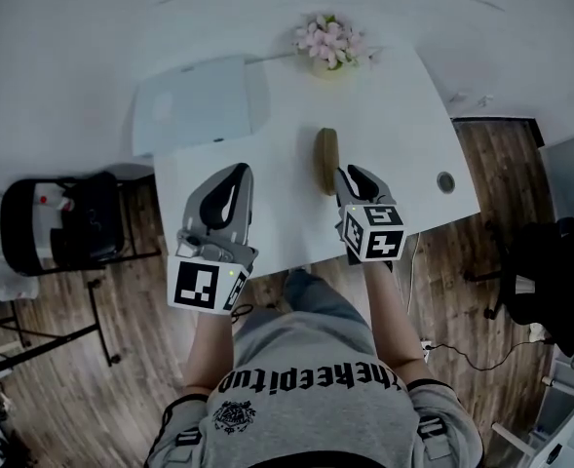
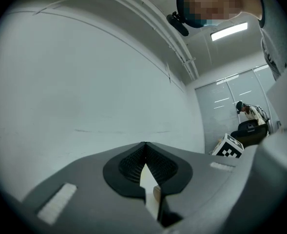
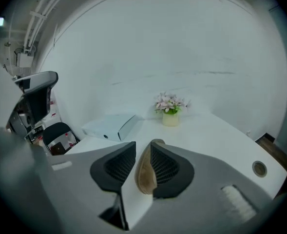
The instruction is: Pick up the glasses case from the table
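The tan glasses case (image 1: 326,160) lies lengthwise in the middle of the white table (image 1: 403,135). My right gripper (image 1: 351,175) hovers just right of the case's near end and points down at the table. In the right gripper view its jaws (image 3: 144,146) stand a little apart, and the case (image 3: 145,174) shows in the gap, close to the right pad (image 3: 166,167); I cannot tell if it touches. My left gripper (image 1: 238,172) is over the table's left part, away from the case. Its jaws (image 2: 144,144) are shut on nothing and face a bare wall.
A vase of pink flowers (image 1: 329,45) stands at the table's far edge, a flat white box (image 1: 201,103) at the far left. A cable hole (image 1: 446,181) is near the right edge. A black chair (image 1: 67,222) stands left of the table, an office chair (image 1: 550,281) right.
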